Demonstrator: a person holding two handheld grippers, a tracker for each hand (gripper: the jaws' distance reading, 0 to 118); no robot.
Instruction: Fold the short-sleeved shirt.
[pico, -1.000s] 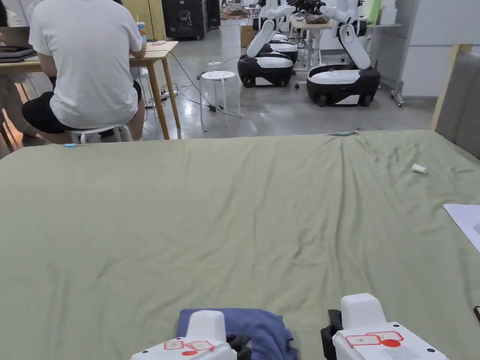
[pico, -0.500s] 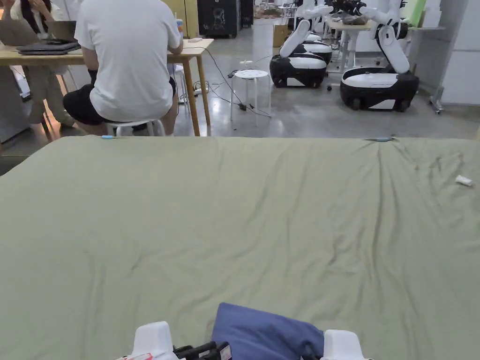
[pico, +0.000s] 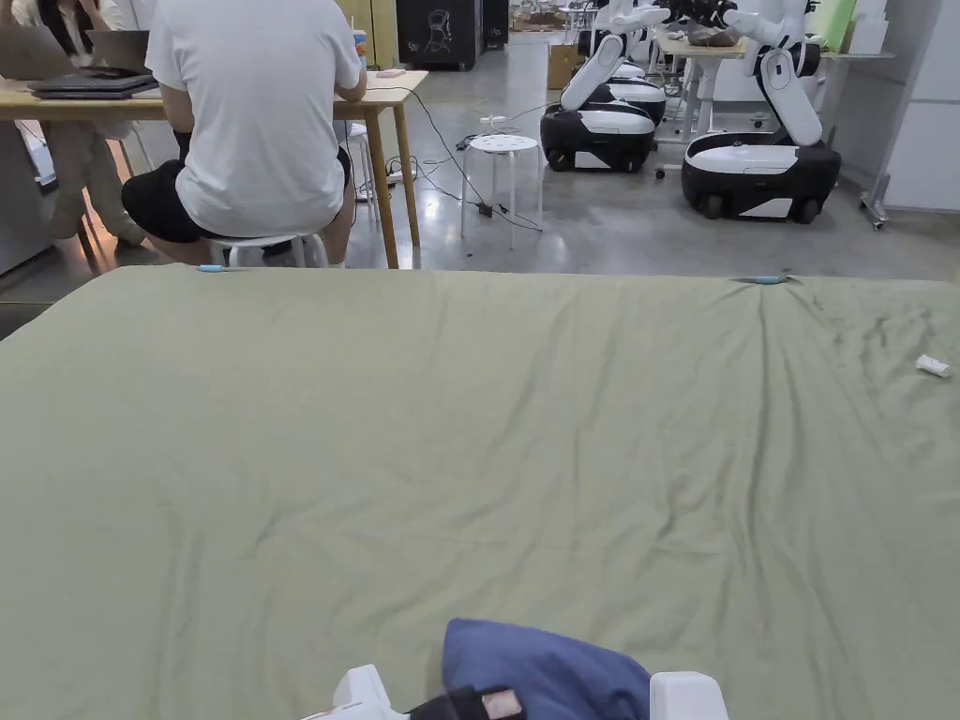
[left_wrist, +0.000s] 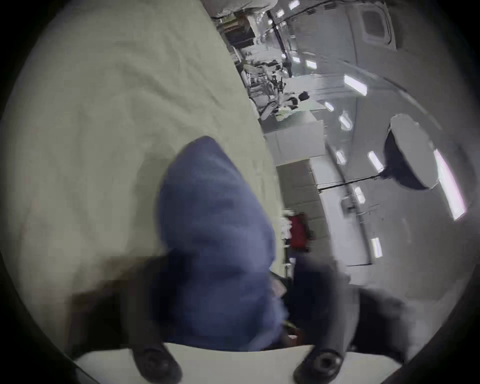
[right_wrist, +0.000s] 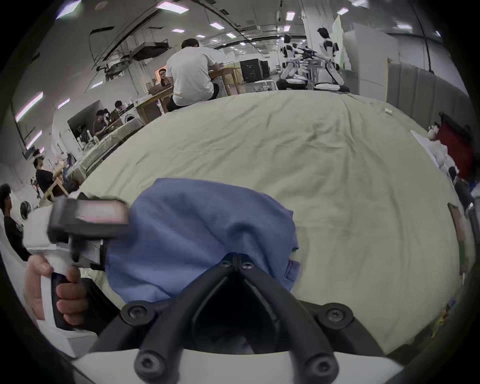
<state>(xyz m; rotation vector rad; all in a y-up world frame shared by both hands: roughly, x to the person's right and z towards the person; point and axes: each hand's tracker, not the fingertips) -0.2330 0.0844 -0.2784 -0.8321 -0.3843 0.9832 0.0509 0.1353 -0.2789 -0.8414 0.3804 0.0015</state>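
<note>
Both tongs grip bunched shirt.

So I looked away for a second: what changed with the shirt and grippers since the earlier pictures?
The blue shirt, earlier bunched by the left gripper, now spans between both grippers. The right gripper, a second ago beside the cloth, is now shut on the shirt. The left one's grip is too blurred to judge. The head camera also swung left. The green sheet lies as before.

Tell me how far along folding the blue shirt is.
Early. The blue shirt is bunched at the near edge of the green sheet, no neat fold visible. The right gripper is shut on its cloth; the left gripper is beside it. Spreading and folding remain.
</note>
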